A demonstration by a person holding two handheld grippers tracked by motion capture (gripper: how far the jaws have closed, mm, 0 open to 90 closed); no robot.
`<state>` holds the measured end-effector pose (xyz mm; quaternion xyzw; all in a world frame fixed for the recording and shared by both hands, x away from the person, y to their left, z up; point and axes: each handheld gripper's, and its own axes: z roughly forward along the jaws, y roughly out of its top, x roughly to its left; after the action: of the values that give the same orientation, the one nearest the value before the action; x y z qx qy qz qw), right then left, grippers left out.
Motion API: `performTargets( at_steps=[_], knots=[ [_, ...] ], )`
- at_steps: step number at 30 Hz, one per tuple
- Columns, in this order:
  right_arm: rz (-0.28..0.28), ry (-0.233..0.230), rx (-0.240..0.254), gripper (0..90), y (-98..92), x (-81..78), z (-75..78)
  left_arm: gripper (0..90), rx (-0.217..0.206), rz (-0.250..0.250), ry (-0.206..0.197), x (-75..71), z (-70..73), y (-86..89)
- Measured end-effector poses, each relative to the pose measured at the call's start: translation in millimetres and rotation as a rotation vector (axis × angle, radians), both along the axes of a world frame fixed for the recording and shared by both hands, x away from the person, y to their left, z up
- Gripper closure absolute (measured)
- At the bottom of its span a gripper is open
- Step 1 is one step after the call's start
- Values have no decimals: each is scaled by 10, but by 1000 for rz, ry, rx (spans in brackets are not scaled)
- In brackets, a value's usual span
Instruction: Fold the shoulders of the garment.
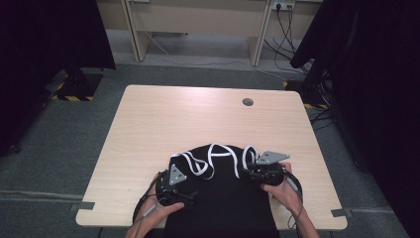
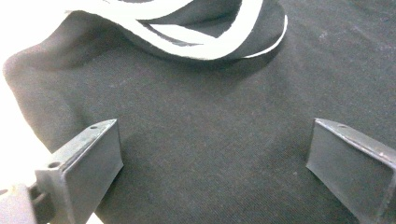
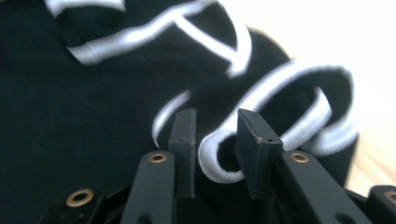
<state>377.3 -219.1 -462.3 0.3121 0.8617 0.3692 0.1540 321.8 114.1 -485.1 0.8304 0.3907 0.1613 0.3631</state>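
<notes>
A black garment (image 1: 223,203) with white ribbed trim (image 1: 218,156) lies on the near part of the wooden table (image 1: 198,114) and hangs over its front edge. My left gripper (image 1: 190,197) rests at the garment's left side; in the left gripper view (image 2: 212,140) its jaws stand wide apart over flat black fabric (image 2: 210,116), gripping nothing. My right gripper (image 1: 246,171) is at the garment's upper right. There its jaws (image 3: 217,126) stand a little apart, with a curled loop of white trim (image 3: 219,158) lying between them, not pinched.
A round cable hole (image 1: 247,102) is in the table's far right part. Bare wood lies beyond the garment and to its sides. Dark curtains (image 1: 376,74) stand left and right of the table, with cables (image 1: 287,44) on the floor behind.
</notes>
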Motion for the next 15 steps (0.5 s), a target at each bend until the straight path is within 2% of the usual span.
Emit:
performTargets(
  at_steps=[3,5,7,10,15],
  knots=[
    [-23,2,-32,694,-65,-21,-74,24,0,0,0,0,0,0],
    [-34,3,-7,694,-102,-28,-107,24,0,0,0,0,0,0],
    [-40,5,-3,675,-120,-26,-109,24,0,0,0,0,0,0],
    [-54,3,0,584,-122,-29,-93,24,0,0,0,0,0,1],
    [-92,-9,60,493,-193,-100,24,28,-3,-6,-1,-3,4,5]
  ],
)
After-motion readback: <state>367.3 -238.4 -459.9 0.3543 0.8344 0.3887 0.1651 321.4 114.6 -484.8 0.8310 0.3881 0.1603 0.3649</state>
